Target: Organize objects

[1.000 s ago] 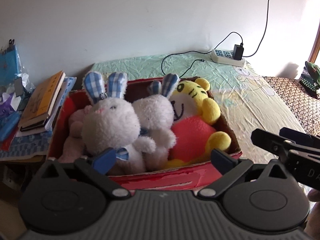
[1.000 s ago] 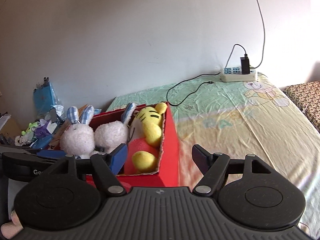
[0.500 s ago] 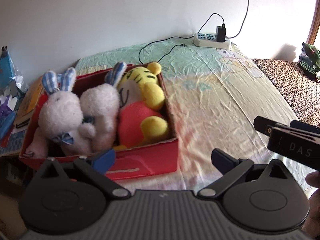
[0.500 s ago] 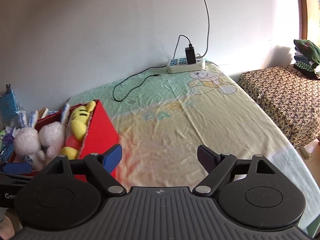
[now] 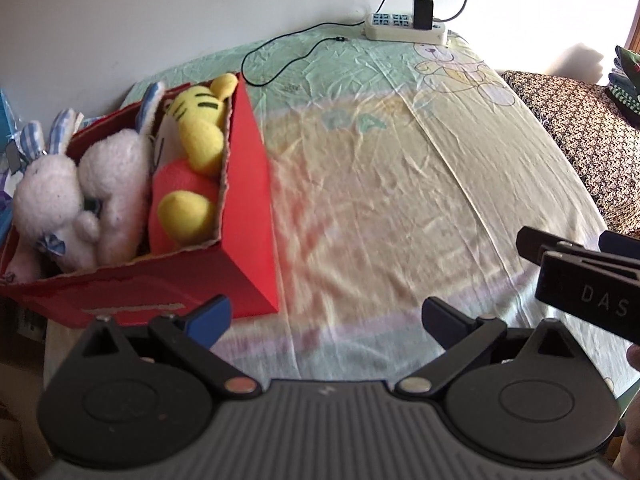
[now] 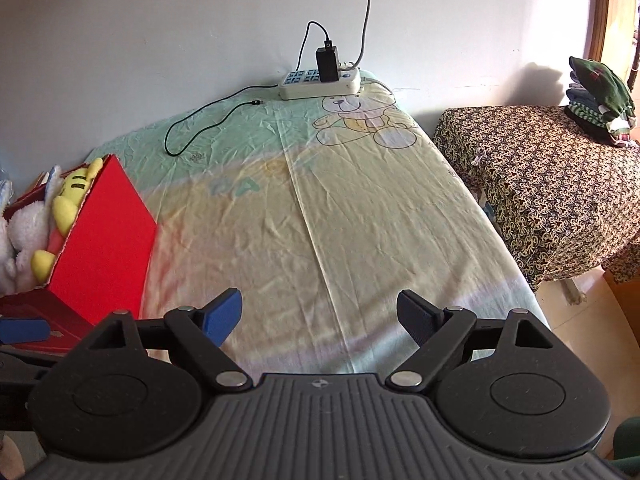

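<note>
A red cardboard box (image 5: 248,216) stands at the left end of the bed and holds two white rabbit plush toys (image 5: 52,196) and a yellow tiger plush (image 5: 196,128). In the right wrist view the same box (image 6: 104,240) sits at the far left. My left gripper (image 5: 326,316) is open over the bare sheet, just right of the box's near corner, with nothing between its fingers. My right gripper (image 6: 320,312) is open too, above the sheet and empty. Its black body (image 5: 580,276) shows at the right edge of the left wrist view.
The bed sheet (image 6: 320,208) is pale green and yellow with a bear print. A white power strip (image 6: 320,82) with a black charger and a loose cable lies at the wall. A patterned-cloth table (image 6: 540,176) with folded clothes (image 6: 600,96) stands to the right.
Both grippers have swung right, away from the box, which slid from centre to the left of both views. The right gripper's fingers spread wider. The bare sheet fills the views.
</note>
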A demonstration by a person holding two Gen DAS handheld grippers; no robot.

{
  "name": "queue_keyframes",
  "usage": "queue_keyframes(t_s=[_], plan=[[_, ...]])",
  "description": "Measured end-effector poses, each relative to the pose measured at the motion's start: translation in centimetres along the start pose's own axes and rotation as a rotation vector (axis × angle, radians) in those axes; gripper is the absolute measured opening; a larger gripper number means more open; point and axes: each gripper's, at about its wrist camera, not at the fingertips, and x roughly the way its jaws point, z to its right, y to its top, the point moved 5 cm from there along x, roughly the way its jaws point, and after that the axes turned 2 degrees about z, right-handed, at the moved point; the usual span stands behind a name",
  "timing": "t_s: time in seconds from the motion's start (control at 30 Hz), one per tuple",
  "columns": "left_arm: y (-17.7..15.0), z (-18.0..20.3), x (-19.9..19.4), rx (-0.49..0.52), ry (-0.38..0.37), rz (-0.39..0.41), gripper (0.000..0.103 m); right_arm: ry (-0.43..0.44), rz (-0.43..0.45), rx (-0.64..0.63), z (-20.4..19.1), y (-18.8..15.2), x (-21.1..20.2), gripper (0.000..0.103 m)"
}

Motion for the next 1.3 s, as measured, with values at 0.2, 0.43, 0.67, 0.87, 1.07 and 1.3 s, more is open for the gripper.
queue_keyframes(t_s=[0.2, 0.43, 0.67, 0.87, 1.07, 1.3], plan=[[0.0, 0.3, 0.2, -0.008, 0.022, -0.012, 0.1, 0.031, -0.031, -0.02, 0.0, 0.2, 1.0, 0.087], [0.3, -0.7, -1.0, -0.01, 0.043, 0.025, 0.1, 0.06, -0.047, -0.039, -1.3, 0.9, 1.2, 0.087], [0.8, -2.7, -2.6, -0.026, 0.029, 0.053, 0.1, 0.072, -0.04, -0.067, -3.3, 2.1, 0.4, 0.087], [2.4, -5.9, -5.0, -0.061, 0.032, 0.128, 0.101, 0.104, 0.02, -0.087, -6.0, 4.0, -1.7, 0.087], [3.5, -10.6, -6.4, -0.122, 0.099, 0.184, 0.102, 0.154, 0.087, -0.101, -10.4, 5.9, -3.7, 0.088], [2.4, -15.8, -7.0, -0.144, 0.171, 0.185, 0.103, 0.212, 0.099, -0.143, -15.9, 5.4, -4.8, 0.089]])
